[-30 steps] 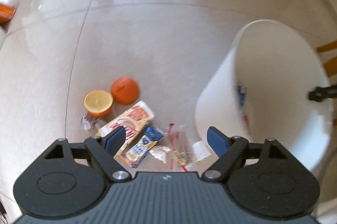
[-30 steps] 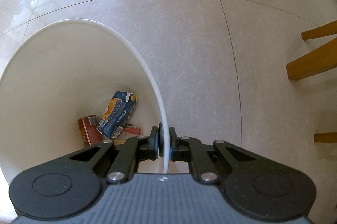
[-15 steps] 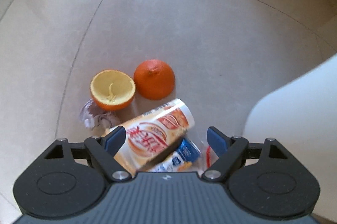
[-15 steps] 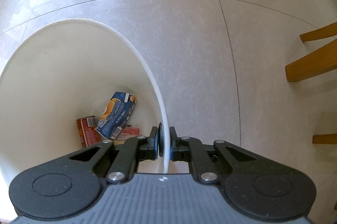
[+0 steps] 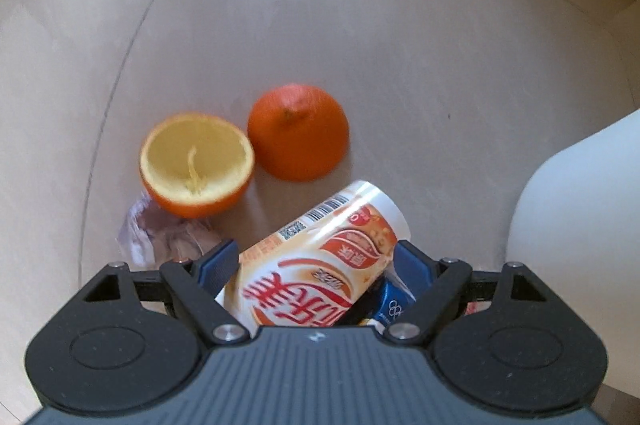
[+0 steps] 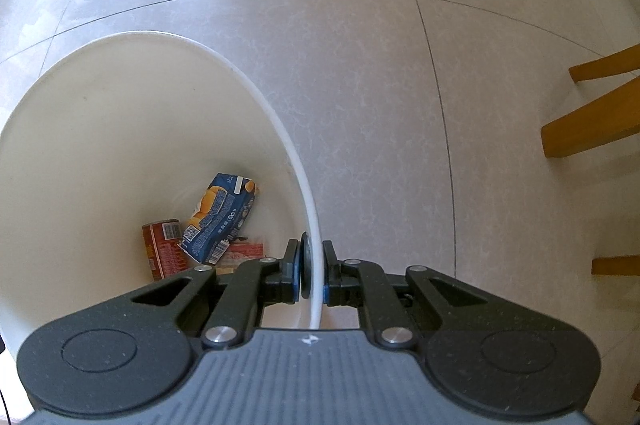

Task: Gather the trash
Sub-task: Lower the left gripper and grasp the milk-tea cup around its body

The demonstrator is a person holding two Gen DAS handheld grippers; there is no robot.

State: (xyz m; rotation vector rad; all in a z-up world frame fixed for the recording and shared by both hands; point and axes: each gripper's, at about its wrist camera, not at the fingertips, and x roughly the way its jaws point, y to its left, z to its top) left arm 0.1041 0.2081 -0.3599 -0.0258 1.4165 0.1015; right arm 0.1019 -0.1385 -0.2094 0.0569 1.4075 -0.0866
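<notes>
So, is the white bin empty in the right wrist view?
No, a blue carton and a red can lie at the bottom of the white bin.

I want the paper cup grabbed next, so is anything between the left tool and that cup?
Nothing visible does. The left tool stands open astride the paper cup, one finger on either side. A blue wrapper lies beside and partly under the cup by one finger.

Left claw [image 5: 316,265] pointing down, jaws spread wide, right claw [image 6: 311,273] pointing down, jaws clamped
</notes>
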